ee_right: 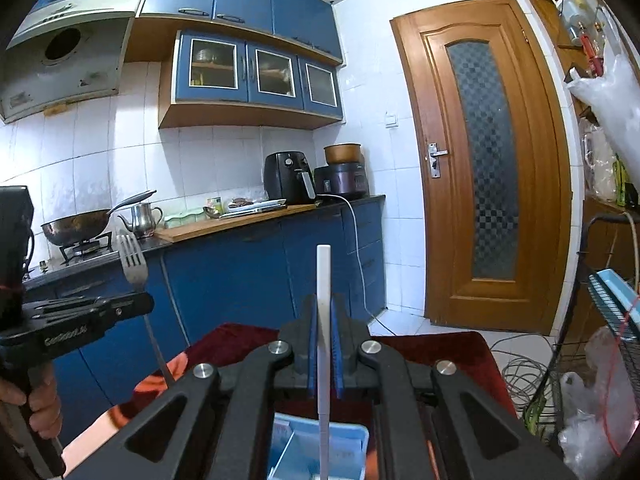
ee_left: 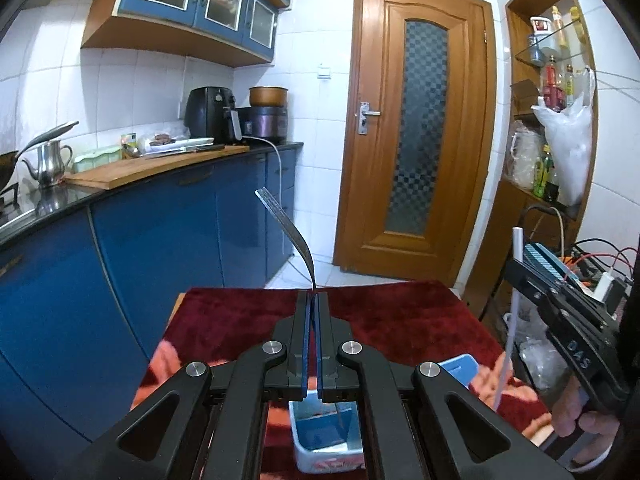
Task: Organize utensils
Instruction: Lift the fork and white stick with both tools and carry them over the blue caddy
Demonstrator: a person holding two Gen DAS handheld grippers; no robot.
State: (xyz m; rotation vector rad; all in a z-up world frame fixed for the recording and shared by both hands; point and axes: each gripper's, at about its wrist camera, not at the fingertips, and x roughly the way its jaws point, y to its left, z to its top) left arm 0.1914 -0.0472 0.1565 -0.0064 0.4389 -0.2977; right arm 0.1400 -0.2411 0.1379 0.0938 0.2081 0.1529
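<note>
My left gripper (ee_left: 313, 296) is shut on a steel fork (ee_left: 291, 236) and holds it upright above the table; its tines show in the right wrist view (ee_right: 132, 260), where the left gripper (ee_right: 132, 304) is at the left. My right gripper (ee_right: 325, 304) is shut on a white chopstick (ee_right: 323, 276), held upright; it shows in the left wrist view (ee_left: 510, 336) with the right gripper (ee_left: 520, 270) at the right. A light blue bin (ee_left: 304, 456) sits below both grippers on the red cloth (ee_left: 400, 320); it also shows in the right wrist view (ee_right: 356, 440).
Blue kitchen cabinets (ee_left: 160, 248) with a black counter run along the left. A wooden door (ee_left: 416, 128) stands ahead. A shelf (ee_left: 560, 120) with bottles and bags and a wire rack (ee_right: 608, 320) with cables are at the right.
</note>
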